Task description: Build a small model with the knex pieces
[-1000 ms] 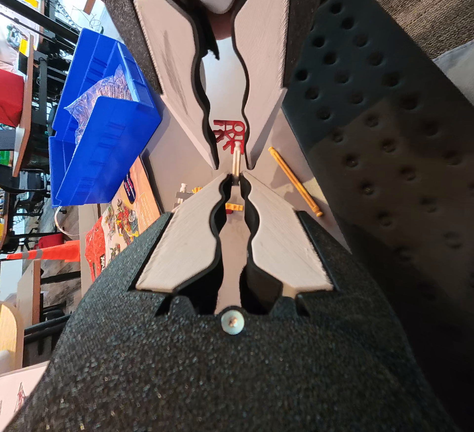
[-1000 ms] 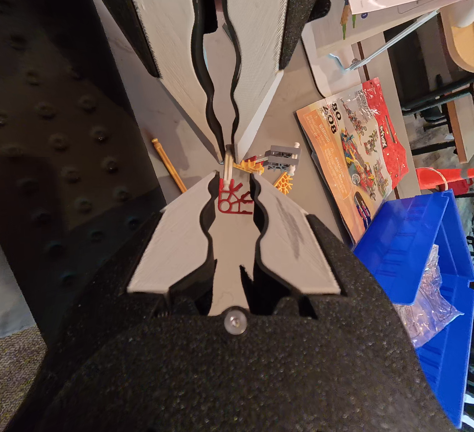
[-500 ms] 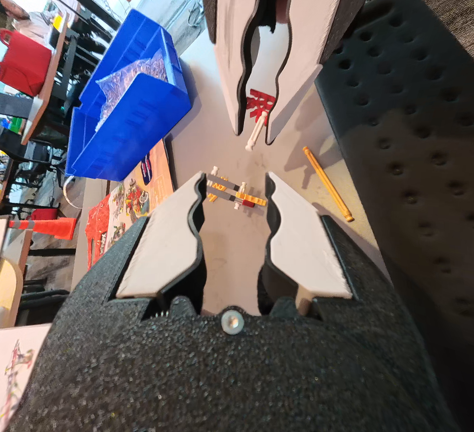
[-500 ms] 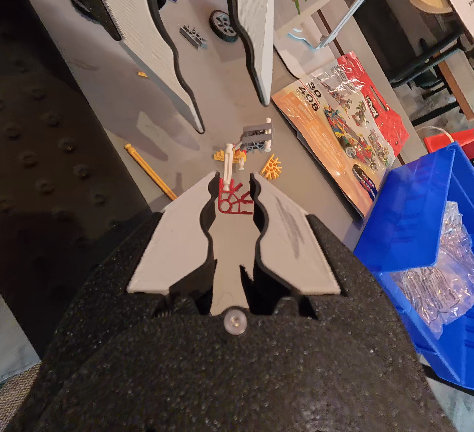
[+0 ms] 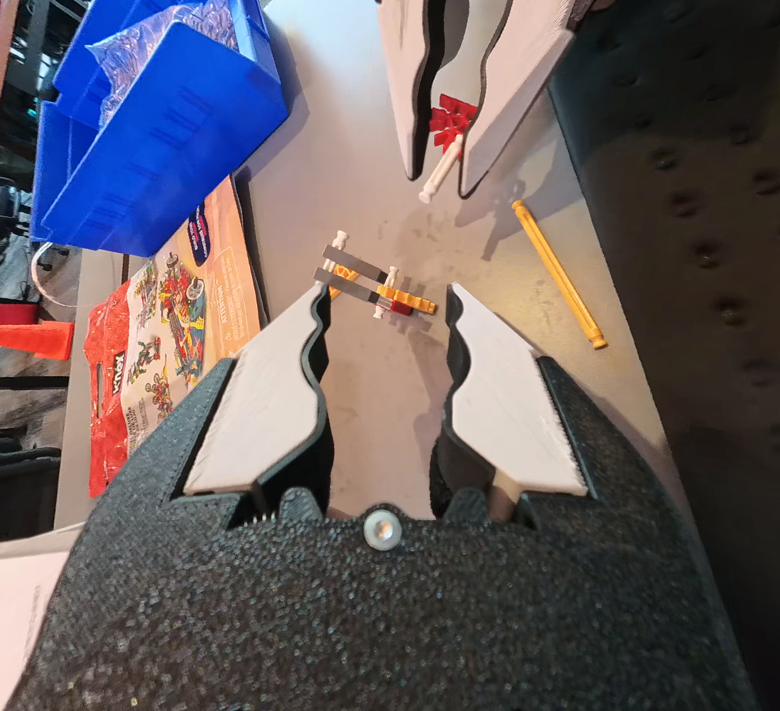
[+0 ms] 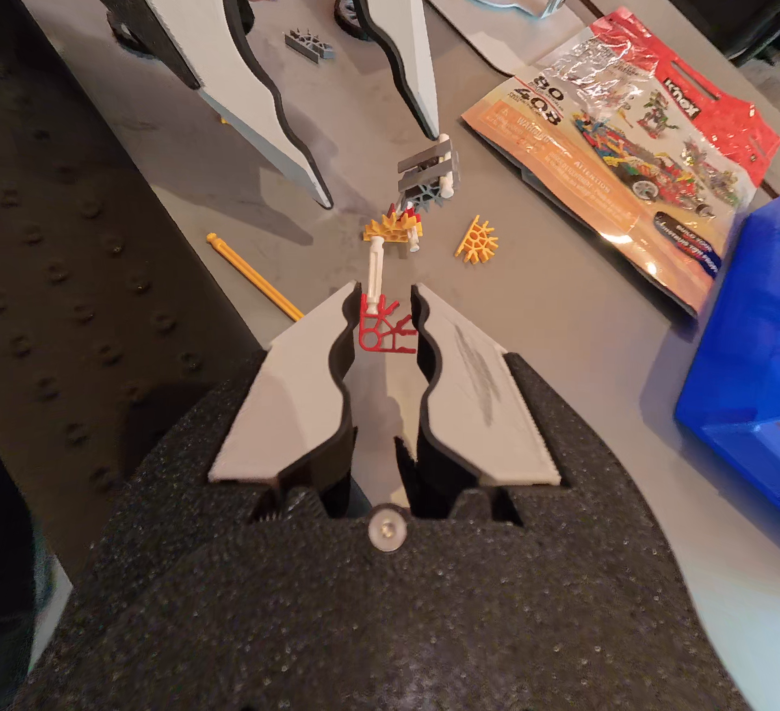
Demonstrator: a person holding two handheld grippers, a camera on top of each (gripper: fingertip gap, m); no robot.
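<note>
Grey desk (image 5: 337, 184) with a blue bin (image 5: 160, 134) and a printed toy bag (image 6: 633, 142) at one side and a black dimpled mat (image 5: 696, 226) at the other. The right gripper (image 6: 386, 290) has its fingers narrow, clamped on a red connector (image 6: 382, 332) with a white rod (image 6: 375, 269) sticking out forward. The left gripper (image 5: 386, 290) is empty with its fingers wide, poised near a small grey, white and yellow assembly (image 5: 371, 290) lying on the desk. A yellow rod (image 5: 557, 269) and a loose yellow connector (image 6: 477, 241) lie nearby.

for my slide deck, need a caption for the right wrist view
Right gripper clamps a red connector with a white rod attached.
</note>
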